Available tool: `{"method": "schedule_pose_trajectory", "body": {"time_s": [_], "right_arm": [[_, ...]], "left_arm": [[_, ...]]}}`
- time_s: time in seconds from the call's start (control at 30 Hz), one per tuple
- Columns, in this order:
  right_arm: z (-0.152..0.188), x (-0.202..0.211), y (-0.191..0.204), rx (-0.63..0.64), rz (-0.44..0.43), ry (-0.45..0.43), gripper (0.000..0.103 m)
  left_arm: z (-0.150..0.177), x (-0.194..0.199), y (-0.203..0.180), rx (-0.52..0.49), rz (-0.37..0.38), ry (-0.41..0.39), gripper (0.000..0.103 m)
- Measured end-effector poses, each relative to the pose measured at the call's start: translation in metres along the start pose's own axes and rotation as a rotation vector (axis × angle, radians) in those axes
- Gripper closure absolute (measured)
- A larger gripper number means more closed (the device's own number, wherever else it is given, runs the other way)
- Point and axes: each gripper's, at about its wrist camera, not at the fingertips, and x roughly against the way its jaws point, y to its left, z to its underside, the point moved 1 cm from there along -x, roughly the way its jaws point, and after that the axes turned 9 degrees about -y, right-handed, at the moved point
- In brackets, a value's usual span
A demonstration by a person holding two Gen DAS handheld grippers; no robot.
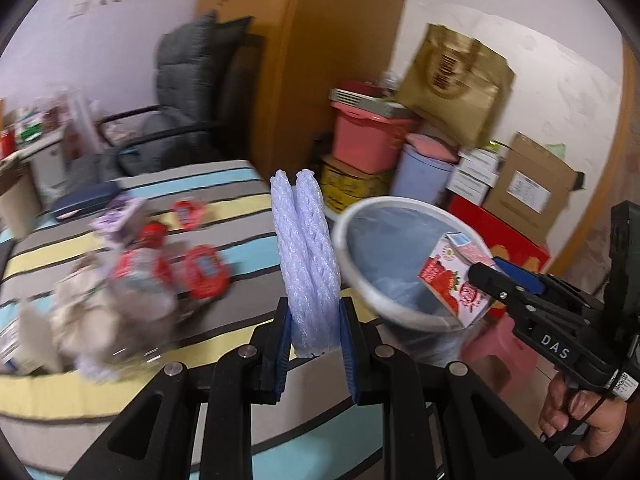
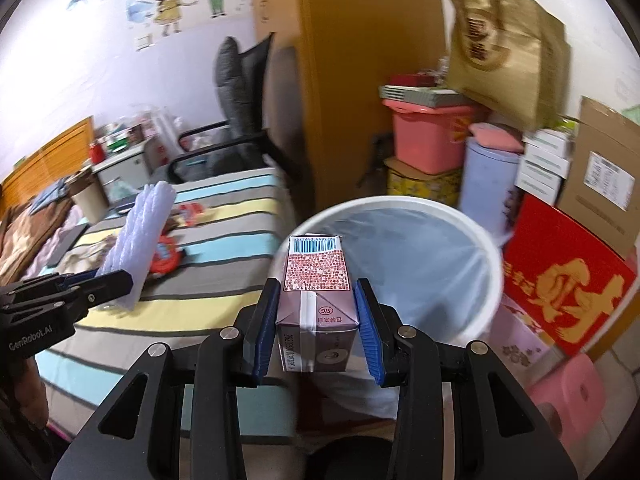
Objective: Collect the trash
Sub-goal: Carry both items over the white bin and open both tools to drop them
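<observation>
A lived-in home bedroom; a bed (image 2: pixel 224 216) with a striped cover fills the left, a cushioned armchair (image 2: pixel 236 120) behind it. Cartoon wall stickers (image 2: pixel 180 0) sit above; stacked boxes (image 2: pixel 548 164), a pink tub (image 2: pixel 428 136) and a lined bin (image 2: pixel 404 240) crowd the corner.

Grey chair (image 2: pixel 236 120) at ten o'clock, pink tub (image 2: pixel 432 136) at one, gold bag (image 2: pixel 508 52) above it, red box (image 2: pixel 560 276) at three.

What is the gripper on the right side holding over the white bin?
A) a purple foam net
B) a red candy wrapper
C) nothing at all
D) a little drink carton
D: the right gripper has its blue pads pressed on both sides of a small drink carton, poised by the white bin; the foam net is in the left gripper.
</observation>
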Motion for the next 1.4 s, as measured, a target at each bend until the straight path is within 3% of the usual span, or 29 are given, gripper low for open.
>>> {"method": "schedule_pose_trajectory", "body": {"time_s": [0.23,0.67,0.8,0.9,0.97,1.4], "right_arm": [[0.001,-0.005,-0.023,-0.021,0.066,0.014,0.063],[0.002,-0.021,-0.043,-0.051,0.095,0.063,0.063],[0.000,-0.024,-0.048,-0.064,0.084,0.065,0.062],[-0.001,-0.021,-0.049,-0.070,0.083,0.047,0.047],[-0.002,-0.020,-0.049,-0.073,0.082,0.039,0.045],[-0.004,-0.005,-0.035,-0.063,0.043,0.019,0.045]], "left_arm": [[-0.004,-0.052,-0.031,-0.039,0.103,0.062,0.080],[-0.007,-0.104,-0.053,-0.065,0.180,0.118,0.079],[-0.008,-0.111,-0.054,-0.059,0.194,0.125,0.074],[-0.010,-0.112,-0.054,-0.046,0.197,0.124,0.062],[-0.012,-0.112,-0.053,-0.034,0.204,0.121,0.056],[-0.012,-0.068,-0.027,0.014,0.109,0.044,0.056]]}}
